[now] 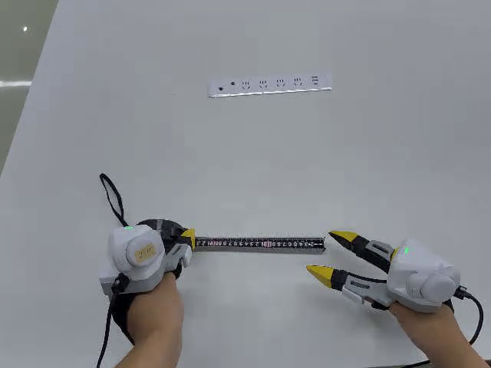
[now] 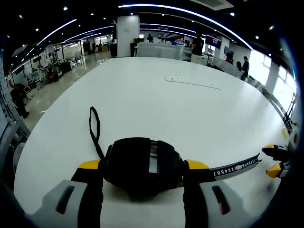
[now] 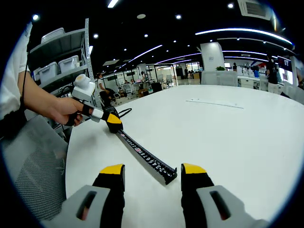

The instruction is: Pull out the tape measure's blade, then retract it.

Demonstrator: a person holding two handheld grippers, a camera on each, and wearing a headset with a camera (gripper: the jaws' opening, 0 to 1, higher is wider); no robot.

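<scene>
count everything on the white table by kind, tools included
tape measure: 1
power strip: 1
tools: 2, left tool and right tool
total: 4

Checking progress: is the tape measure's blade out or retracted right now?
Out. The blade lies extended from the case, its tip at the open right gripper.

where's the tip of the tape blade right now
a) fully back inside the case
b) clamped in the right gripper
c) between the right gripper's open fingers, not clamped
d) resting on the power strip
c: the blade ends in the gap between the right gripper's spread fingers, while the left gripper holds the case.
</scene>
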